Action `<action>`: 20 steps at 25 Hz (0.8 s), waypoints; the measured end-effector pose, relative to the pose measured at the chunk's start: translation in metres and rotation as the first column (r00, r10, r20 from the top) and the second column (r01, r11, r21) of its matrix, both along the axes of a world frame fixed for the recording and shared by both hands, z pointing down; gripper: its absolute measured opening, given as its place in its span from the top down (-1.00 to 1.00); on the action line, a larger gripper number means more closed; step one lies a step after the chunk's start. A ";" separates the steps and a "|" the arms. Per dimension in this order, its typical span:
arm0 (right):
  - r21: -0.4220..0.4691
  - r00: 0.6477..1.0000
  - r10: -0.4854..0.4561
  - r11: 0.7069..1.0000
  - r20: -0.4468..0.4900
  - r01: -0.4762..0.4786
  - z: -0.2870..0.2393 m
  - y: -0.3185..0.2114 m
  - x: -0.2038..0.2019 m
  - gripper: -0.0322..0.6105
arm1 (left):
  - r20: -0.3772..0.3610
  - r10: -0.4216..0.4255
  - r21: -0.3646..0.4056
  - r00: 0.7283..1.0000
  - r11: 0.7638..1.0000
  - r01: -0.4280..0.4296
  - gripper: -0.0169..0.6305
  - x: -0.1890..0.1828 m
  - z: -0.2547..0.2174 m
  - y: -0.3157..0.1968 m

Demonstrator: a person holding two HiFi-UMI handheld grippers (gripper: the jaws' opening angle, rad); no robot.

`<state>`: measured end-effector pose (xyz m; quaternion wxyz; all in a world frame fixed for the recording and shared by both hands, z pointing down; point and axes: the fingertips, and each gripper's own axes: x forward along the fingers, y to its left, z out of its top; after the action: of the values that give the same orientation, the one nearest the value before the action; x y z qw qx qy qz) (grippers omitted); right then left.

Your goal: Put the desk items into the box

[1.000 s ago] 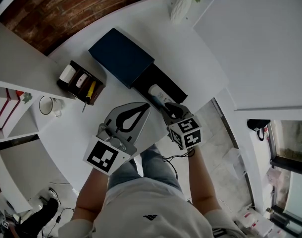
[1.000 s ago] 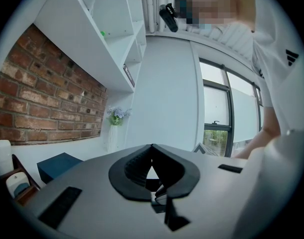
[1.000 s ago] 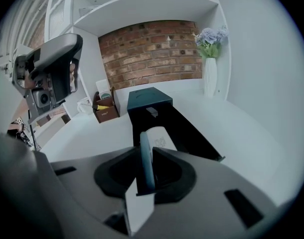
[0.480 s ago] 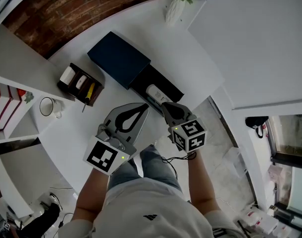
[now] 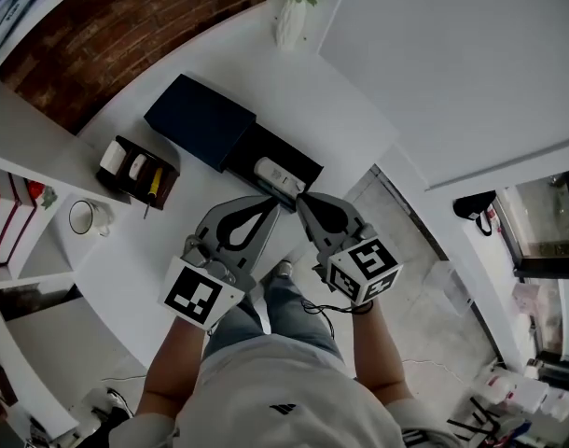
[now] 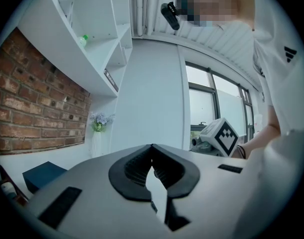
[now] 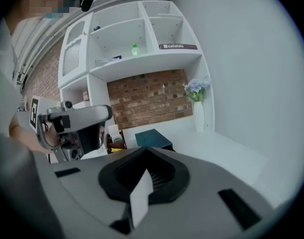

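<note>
Ok, the organizer [image 5: 126,177] at the worktop's [image 5: 331,101] far left holds a white roll [image 5: 111,158] and a yellow tool [image 5: 154,183]: probably light and stiff, so pinch mid-body. Right of the blue lid [image 5: 199,121], the box [image 5: 308,170] holds one white item [image 5: 275,175]. Near it, the left claw [image 5: 273,205] is pressed together and empty; the right claw [image 5: 300,199] has just been closing, on nothing.

white desk [image 5: 298,91], navy box [image 5: 199,119], brown organiser [image 5: 135,171], mug [image 5: 82,217], vase [image 5: 291,23]
</note>
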<state>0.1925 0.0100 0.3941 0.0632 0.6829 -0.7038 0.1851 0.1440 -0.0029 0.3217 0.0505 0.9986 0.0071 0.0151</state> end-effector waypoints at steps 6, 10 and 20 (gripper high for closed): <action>0.117 0.999 0.049 0.992 0.011 -0.050 -0.040 0.025 -0.005 0.88 | -0.003 0.054 0.018 0.999 0.998 -0.054 0.91 0.002 -0.007 0.019; 0.173 0.997 0.073 0.982 0.014 -0.075 -0.057 0.038 -0.011 0.88 | -0.009 0.082 0.035 0.997 0.996 -0.081 0.91 0.000 -0.011 0.028; 0.255 0.997 0.083 0.964 0.006 -0.082 -0.086 0.056 -0.027 0.88 | -0.002 0.094 0.046 0.996 0.995 -0.094 0.91 -0.009 -0.017 0.038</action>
<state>0.1658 0.0657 0.3079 -0.0311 0.7144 -0.6926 0.0942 0.1347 0.0354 0.3050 0.0268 0.9981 0.0538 0.0155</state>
